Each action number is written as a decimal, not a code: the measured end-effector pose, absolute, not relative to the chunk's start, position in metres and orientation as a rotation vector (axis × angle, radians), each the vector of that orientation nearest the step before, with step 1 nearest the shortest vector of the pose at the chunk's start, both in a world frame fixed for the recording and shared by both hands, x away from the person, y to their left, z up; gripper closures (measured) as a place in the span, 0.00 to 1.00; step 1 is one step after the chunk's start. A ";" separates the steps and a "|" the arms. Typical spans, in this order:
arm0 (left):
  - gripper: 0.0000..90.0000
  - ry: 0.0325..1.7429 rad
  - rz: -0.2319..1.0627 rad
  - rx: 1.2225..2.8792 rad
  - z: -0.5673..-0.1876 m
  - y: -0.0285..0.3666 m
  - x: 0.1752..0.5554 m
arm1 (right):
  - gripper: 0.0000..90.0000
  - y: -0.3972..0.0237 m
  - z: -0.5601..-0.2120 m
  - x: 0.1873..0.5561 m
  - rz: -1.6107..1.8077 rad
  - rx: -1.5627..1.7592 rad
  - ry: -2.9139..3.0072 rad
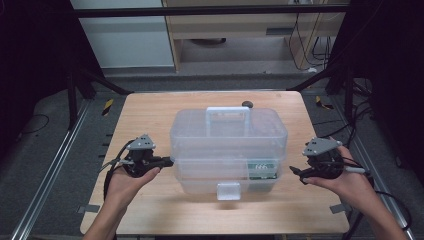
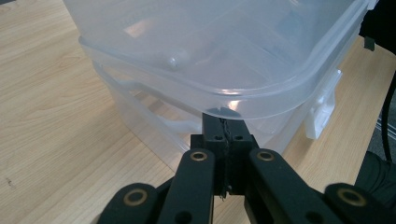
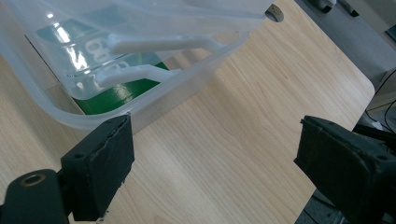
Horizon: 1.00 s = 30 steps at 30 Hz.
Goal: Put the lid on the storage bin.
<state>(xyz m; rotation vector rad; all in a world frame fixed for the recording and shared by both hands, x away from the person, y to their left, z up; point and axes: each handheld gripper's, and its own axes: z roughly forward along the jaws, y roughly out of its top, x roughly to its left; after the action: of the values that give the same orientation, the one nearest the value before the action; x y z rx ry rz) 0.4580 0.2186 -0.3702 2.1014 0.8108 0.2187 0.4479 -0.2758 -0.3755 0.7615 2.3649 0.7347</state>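
Showing up close, left tool [image 2: 227, 122] pressed together under box rim [image 2: 261, 100]; right tool [image 3: 215, 163] spread.

My left gripper's [image 2: 227, 122] closed tips vanish under the storage box's [image 2: 210, 56] lid rim. The green packet [image 3: 116, 91] inside blurs through plastic, its white lettering unreadable.

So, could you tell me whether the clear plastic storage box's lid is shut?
Shut: the lid sits flush on the clear plastic storage box, and its front latch lies down flat.

Clear box [image 1: 228, 135]; green carton [image 3: 112, 91]; black tongs [image 2: 227, 135].
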 end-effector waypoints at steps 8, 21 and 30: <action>1.00 0.807 0.203 2.106 -0.377 0.220 0.456 | 0.13 -0.279 -0.377 0.448 0.729 0.774 2.364; 1.00 0.805 0.178 2.111 -0.386 0.220 0.455 | 0.13 -0.286 -0.385 0.445 0.716 0.811 2.354; 1.00 0.802 0.180 2.113 -0.388 0.222 0.454 | 0.13 -0.295 -0.383 0.448 0.718 0.856 2.324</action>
<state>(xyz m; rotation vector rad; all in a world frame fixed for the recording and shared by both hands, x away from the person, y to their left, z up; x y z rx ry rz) 0.4539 0.2221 -0.3884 2.1128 0.8024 0.1803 0.4482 -0.2946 -0.3833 0.8558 2.3236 0.7183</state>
